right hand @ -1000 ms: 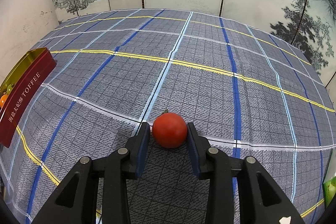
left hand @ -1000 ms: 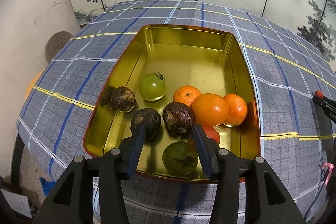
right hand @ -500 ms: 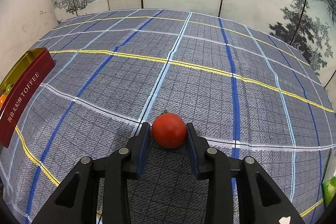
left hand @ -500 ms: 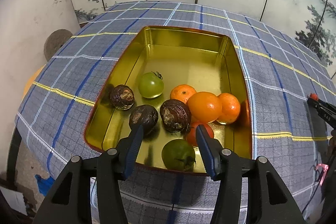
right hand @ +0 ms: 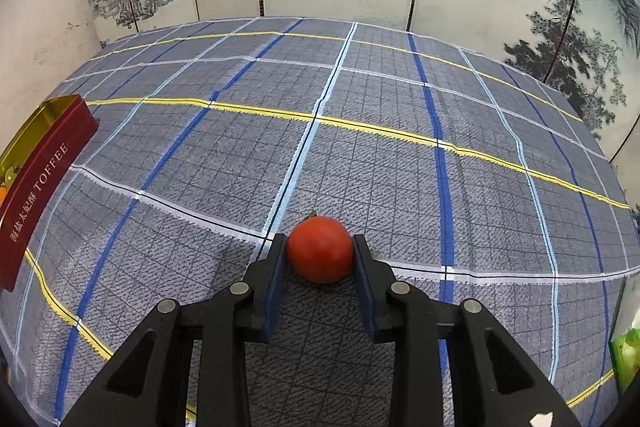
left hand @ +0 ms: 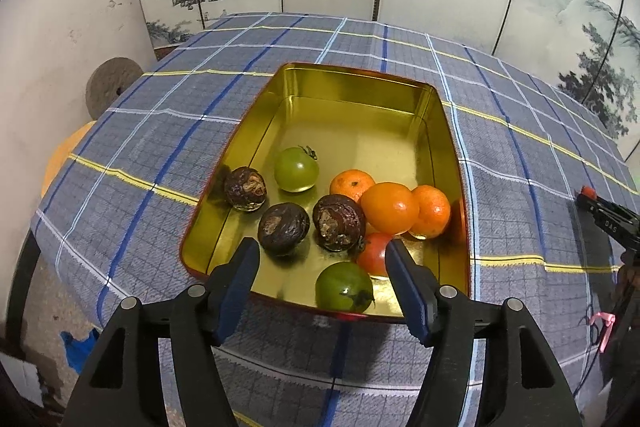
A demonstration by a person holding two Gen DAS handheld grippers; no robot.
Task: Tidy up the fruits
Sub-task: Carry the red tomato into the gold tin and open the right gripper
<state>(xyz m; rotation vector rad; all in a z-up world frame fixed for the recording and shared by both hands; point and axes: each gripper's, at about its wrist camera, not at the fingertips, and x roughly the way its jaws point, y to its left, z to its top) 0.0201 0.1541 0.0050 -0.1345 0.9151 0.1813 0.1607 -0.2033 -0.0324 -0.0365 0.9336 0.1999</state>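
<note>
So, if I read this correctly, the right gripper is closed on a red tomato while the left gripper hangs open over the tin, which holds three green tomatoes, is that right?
Nearly: the tin holds two green tomatoes, not three, as the left wrist view shows: one far, one near. The rest stands: the right gripper grips the red tomato, and the left gripper is open.

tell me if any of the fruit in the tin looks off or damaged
Yes: three dark brown fruits near the gold tin's front left look shrivelled, with pale broken patches. The tomatoes and oranges look sound.
</note>
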